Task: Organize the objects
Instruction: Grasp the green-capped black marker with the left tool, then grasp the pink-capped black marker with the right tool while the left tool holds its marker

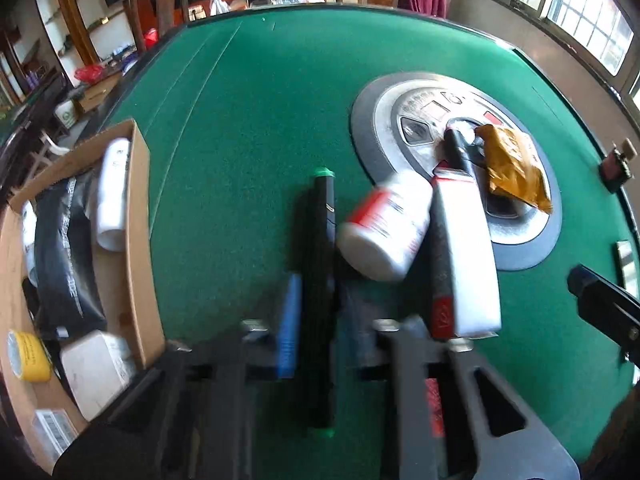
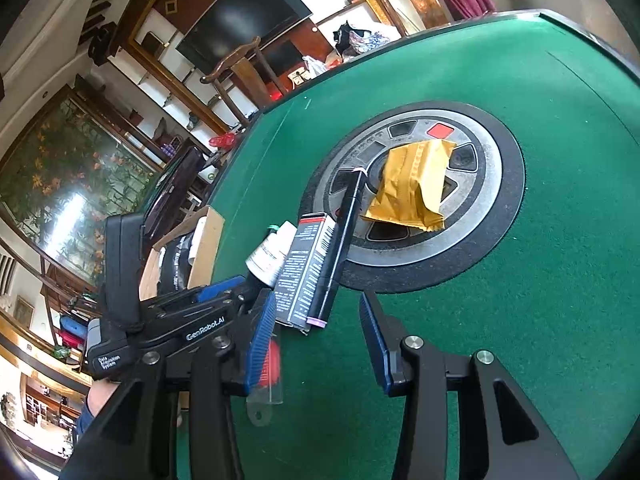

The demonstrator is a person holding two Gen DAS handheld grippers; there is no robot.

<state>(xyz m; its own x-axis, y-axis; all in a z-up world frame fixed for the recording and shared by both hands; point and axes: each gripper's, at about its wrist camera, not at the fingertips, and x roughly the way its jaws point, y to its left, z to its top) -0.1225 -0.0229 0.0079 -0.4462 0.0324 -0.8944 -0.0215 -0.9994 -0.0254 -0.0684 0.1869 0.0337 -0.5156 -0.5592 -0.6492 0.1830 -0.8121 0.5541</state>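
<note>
Jaws first: my left gripper (image 1: 316, 316) is closed tight on a black marker with green ends (image 1: 319, 280), its blue pads (image 1: 289, 320) pressed against the barrel on both sides, and the marker runs lengthwise between them, pointing away from me over the green felt table (image 1: 248, 120). At the far left of that view a cardboard box (image 1: 138, 216) sits at the table's edge, and in it lie a white tube (image 1: 113, 192), a black pouch (image 1: 66, 248), a yellow roll of tape (image 1: 28, 356) and a white packet (image 1: 96, 368). Just right of the marker a white bottle with a red label (image 1: 384, 224) lies on its side, touching a long grey carton (image 1: 464, 256) beside it. Further right, a second black marker (image 1: 460, 148) leans out from the carton's far end onto the round metal hub (image 1: 384, 120) in the table's middle, and a crumpled gold packet (image 1: 512, 164) rests on that hub. My right gripper (image 2: 318, 344) holds nothing; its jaws stand partly open over bare felt, with the near ends of the carton and the pink-capped marker (image 2: 340, 248) just beyond its left pad (image 2: 262, 336). A clear plastic piece with a red patch (image 2: 268, 376) lies on the felt close against that pad
</note>
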